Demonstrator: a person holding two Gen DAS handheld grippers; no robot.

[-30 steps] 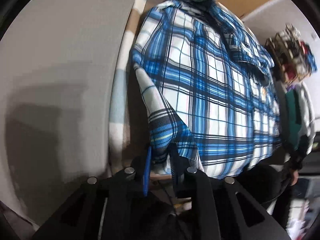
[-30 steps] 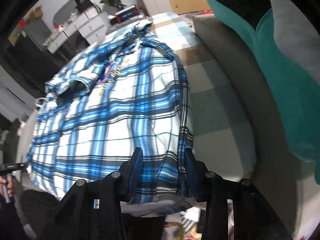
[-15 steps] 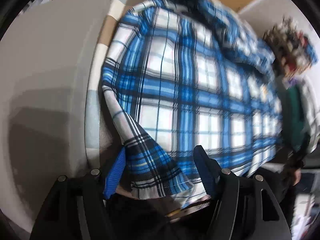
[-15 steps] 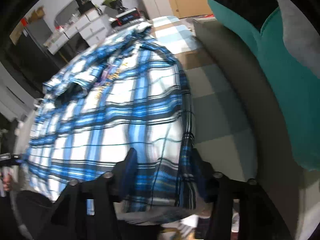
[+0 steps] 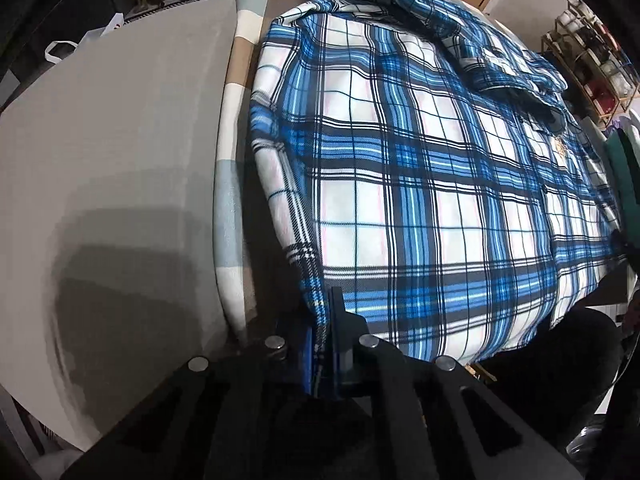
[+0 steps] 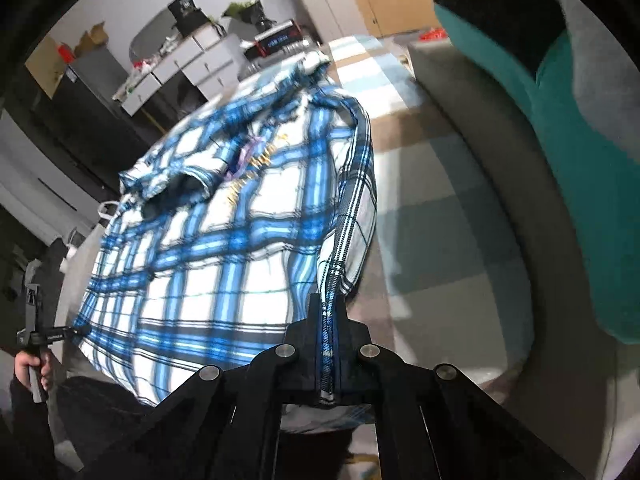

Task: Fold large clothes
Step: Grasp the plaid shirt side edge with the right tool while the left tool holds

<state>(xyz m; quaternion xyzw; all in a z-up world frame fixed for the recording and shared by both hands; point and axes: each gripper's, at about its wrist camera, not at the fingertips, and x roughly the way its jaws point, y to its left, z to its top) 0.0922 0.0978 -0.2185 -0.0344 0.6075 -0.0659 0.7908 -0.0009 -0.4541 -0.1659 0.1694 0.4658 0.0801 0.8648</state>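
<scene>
Two claws, left claw (image 5: pixel 325 312) and right claw (image 6: pixel 329 312), pinch plaid shirt (image 5: pixel 420 184) hem; shirt blurred rightward.

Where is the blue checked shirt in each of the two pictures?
Left wrist view: the plaid shirt fills the middle and right, its near hem pinched in the left claw.
Right wrist view: it fills the middle and left, its hem pinched in the right claw.
Shared landmark: the striped blanket under the shirt.
</scene>
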